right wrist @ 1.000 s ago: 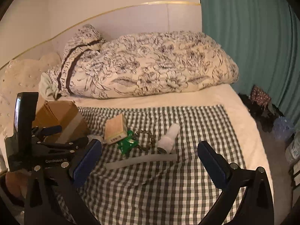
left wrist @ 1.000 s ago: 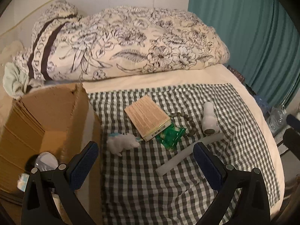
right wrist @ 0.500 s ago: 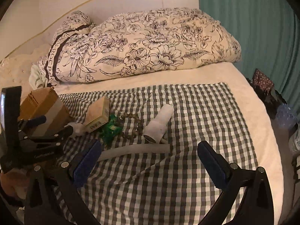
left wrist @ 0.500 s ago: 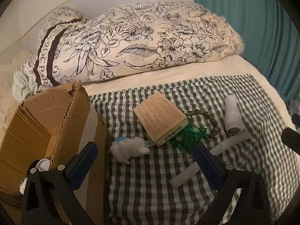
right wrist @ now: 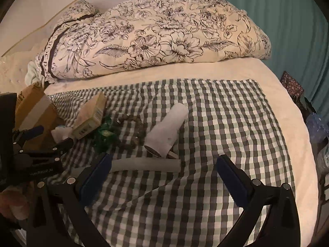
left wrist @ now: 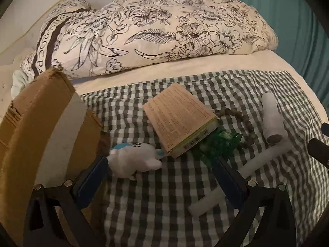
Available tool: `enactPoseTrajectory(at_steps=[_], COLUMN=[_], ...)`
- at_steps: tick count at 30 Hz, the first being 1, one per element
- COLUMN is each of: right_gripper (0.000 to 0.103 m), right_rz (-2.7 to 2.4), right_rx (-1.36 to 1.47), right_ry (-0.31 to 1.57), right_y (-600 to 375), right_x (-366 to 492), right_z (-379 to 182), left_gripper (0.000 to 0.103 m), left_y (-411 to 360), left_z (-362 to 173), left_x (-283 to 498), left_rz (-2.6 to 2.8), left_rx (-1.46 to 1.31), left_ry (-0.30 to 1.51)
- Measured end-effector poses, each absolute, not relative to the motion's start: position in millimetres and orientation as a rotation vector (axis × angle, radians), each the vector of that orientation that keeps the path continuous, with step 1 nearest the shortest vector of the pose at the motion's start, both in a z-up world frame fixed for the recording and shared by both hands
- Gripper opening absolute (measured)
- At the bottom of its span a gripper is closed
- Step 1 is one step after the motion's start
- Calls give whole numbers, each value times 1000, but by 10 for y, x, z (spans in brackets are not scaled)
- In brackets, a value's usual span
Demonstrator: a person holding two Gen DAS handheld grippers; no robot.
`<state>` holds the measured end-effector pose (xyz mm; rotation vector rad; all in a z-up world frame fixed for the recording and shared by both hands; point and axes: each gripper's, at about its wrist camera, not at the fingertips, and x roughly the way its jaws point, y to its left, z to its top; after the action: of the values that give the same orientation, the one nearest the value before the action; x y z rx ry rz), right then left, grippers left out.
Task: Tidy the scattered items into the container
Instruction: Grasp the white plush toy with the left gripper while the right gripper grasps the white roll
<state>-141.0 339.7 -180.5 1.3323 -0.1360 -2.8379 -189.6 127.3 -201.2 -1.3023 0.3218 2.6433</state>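
On the checked cloth (left wrist: 164, 201) lie a small white plush toy (left wrist: 133, 157), a tan flat box (left wrist: 178, 119), a green wrapper (left wrist: 218, 147), a bead bracelet (left wrist: 240, 121), a white cylinder (left wrist: 272, 121) and a pale foam tube (left wrist: 265, 157). The cardboard box (left wrist: 35, 135) stands at the left. My left gripper (left wrist: 162, 183) is open, just short of the plush toy. My right gripper (right wrist: 164, 177) is open, low over the cloth, with the foam tube (right wrist: 144, 164) and the white cylinder (right wrist: 166, 131) just ahead. The left gripper's body (right wrist: 35, 158) shows at the left of the right wrist view.
A rolled floral duvet (left wrist: 156, 30) lies across the back of the bed. A teal curtain (right wrist: 283, 20) hangs at the right, with bags and a plastic bottle (right wrist: 316, 125) on the floor beside the bed's edge. A hand (right wrist: 12, 203) shows at the lower left.
Both grippers have moved forward and lower towards the items, which now look larger. The left one has drawn near the plush toy, the right one near the foam tube. Both stay open.
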Motion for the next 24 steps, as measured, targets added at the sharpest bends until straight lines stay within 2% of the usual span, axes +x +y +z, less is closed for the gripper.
enactPoseTrajectory(at_steps=[5, 10, 11, 13, 14, 16, 18, 24], right_gripper=[103, 103, 103, 103, 103, 103, 103, 103], right_rz=[-2823, -2822, -2822, -2821, -2819, -2810, -2801, -2786], right_rx=[1350, 1331, 1326, 1321, 1322, 1327, 1328, 1329], right_ry=[-88, -71, -68, -62, -61, -64, -67, -33], right_y=[3386, 3387, 3387, 3386, 3385, 3374, 3354, 3301], right_x=[-1529, -1636, -1661, -1708, -1731, -1771, -1806, -1885], right_z=[-1932, -1978, -1983, -2005, -2025, -2063, -2097, -2170], left_gripper=[103, 100, 97, 83, 79, 61, 50, 50], left_y=[1257, 1287, 1283, 1265, 1255, 1250, 1273, 1372], left_z=[-2136, -2217, -2216, -2194, -2184, -2165, -2140, -2143], left_x=[-2033, -2118, -2126, -2140, -2146, -2131, -2091, -1970], left_rz=[2643, 2663, 2670, 2685, 2689, 2697, 2686, 2629], left_rx=[-1346, -1329, -1315, -1291, -1288, -1280, -1255, -1250], left_ry=[281, 324, 328, 340, 346, 373, 400, 437])
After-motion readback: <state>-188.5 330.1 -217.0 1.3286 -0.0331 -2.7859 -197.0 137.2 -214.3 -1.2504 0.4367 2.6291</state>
